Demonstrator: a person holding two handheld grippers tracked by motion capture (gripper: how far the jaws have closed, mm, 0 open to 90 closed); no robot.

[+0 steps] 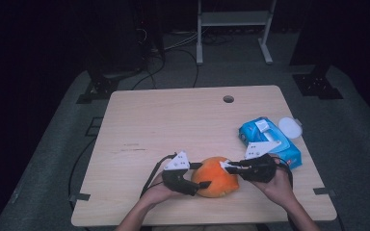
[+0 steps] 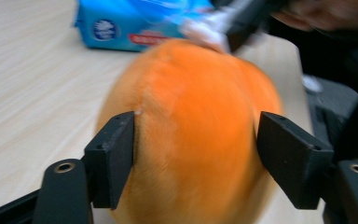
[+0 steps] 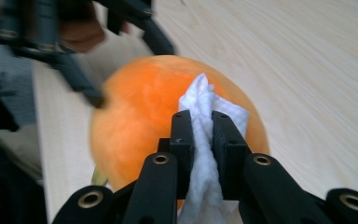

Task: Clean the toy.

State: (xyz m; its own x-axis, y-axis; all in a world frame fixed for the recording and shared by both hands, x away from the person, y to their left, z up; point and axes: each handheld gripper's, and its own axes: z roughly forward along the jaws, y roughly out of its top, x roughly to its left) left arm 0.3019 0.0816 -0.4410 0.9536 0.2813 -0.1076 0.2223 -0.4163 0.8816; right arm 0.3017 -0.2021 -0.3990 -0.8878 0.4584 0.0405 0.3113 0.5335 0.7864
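Black jaws of the left gripper [image 2: 193, 161] stand on either side of an orange ball [image 2: 191, 135], wide apart; its left pad touches the fuzzy surface, while a sliver of gap seems to show at the right pad, though blur makes that hard to judge. Whether they press on the ball I cannot tell. Its underside is cut off at the bottom edge of that view.

From the right gripper view, the right gripper [image 3: 201, 135] is clamped tight on a white wipe [image 3: 205, 154], whose crumpled end lies against the top of the ball [image 3: 149, 112]. The wipe's lower end runs out of view between the jaws.

From the high view, the ball [image 1: 215, 184] sits on the table [image 1: 173, 125] near its front edge, between the two grippers, left gripper [image 1: 200, 175] and right gripper [image 1: 226, 167]. Both forearms are cut off at the bottom.

The table is pale wood with a round hole [image 1: 228, 99] near its far edge, on grey floor; the room beyond is dark, with a metal frame [image 1: 233, 29] dimly seen.

A blue pack [image 1: 270, 142] lies just right of the right hand, with a white lid [image 1: 289, 127] beside it; its contents cannot be made out.
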